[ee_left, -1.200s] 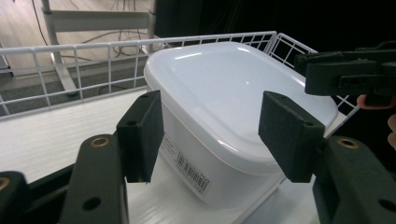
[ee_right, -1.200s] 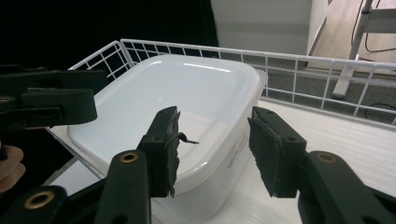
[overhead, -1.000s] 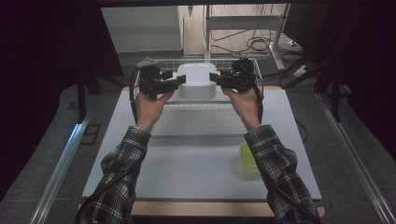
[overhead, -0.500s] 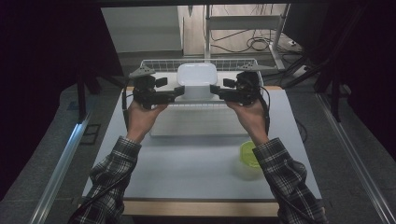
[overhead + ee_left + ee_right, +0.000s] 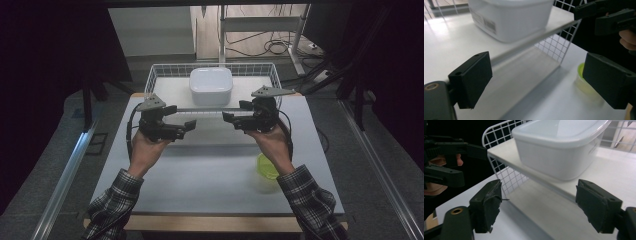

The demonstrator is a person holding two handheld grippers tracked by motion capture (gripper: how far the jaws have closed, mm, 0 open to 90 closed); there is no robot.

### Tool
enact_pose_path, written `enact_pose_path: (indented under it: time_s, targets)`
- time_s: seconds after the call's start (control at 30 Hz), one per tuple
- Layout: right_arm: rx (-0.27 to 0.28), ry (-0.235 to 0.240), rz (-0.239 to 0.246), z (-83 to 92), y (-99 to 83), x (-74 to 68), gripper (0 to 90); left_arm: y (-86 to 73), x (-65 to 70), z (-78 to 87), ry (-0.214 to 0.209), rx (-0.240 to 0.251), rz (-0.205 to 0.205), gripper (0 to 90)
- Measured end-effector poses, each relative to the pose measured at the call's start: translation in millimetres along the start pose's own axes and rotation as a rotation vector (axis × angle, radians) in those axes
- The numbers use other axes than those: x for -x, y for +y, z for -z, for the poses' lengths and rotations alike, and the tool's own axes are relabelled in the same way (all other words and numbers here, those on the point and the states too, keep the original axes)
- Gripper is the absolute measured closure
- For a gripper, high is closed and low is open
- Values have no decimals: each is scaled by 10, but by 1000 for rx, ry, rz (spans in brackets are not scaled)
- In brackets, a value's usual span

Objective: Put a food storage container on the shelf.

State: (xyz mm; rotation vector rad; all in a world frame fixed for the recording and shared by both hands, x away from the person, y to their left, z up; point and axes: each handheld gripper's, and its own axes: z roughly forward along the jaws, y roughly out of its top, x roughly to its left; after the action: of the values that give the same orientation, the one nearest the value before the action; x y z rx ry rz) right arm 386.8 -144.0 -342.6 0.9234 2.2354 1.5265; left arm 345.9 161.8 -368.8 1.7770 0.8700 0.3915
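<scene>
White lidded container [image 5: 211, 85] resting on the white shelf [image 5: 172, 93] inside the wire basket [image 5: 155, 75] at the table's [image 5: 210, 175] far edge, left gripper [image 5: 182, 128] and right gripper [image 5: 231, 119] near its front, apart from it, jaws spread, just been opening, nothing between them, green bowl [image 5: 266, 166] beside the right forearm.

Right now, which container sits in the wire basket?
The white lidded box, up in the wire basket. The small green container sits on the table by the right forearm.

At my four o'clock a small lime-green plastic bowl [image 5: 267, 166] sits on the pale grey table [image 5: 210, 175]. At twelve o'clock, black cables [image 5: 272, 46] lie tangled on the floor.
</scene>
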Motion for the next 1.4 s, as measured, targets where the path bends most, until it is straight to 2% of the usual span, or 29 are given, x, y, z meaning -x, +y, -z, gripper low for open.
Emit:
enact_pose_path:
  time_s: [0.07, 0.2, 0.27, 0.33, 0.47, 0.5, 0.6, 0.8, 1.03, 1.13, 1.27, 1.4]
  targets:
    - [-9, 11, 12, 25, -80, -20, 181, -102, 29, 24, -13, -21, 1, 69]
    - [-18, 25, 14, 48, -168, -17, 156, -224, 54, 51, -6, -50, -4, 59]
    - [-26, 27, 7, 80, -279, 0, 140, -292, 60, 71, -10, -49, 1, 56]
    - [-28, 27, 7, 88, -305, 5, 137, -363, 67, 90, -14, -47, 7, 55]
    - [-43, 38, -10, 144, -495, 28, 115, -565, 104, 127, 5, -40, -2, 43]
    - [-43, 38, -10, 144, -495, 28, 115, -565, 104, 127, 5, -40, -2, 43]
    - [-50, 20, 6, 196, -629, 22, 106, -675, 136, 147, 17, -34, -14, 42]
    - [-66, 4, 18, 253, -760, 32, 94, -826, 200, 195, 36, -19, -46, 53]
    - [-65, 16, -7, 315, -891, 66, 80, -1014, 252, 241, 27, -14, -50, 69]
    - [-63, 27, -25, 361, -986, 85, 77, -1092, 279, 267, 6, -15, -37, 80]
    - [-67, 23, -25, 384, -1031, 87, 77, -1154, 320, 268, 19, -29, -56, 80]
    - [-77, -18, -7, 408, -1124, 67, 77, -1301, 378, 293, 39, -48, -84, 79]
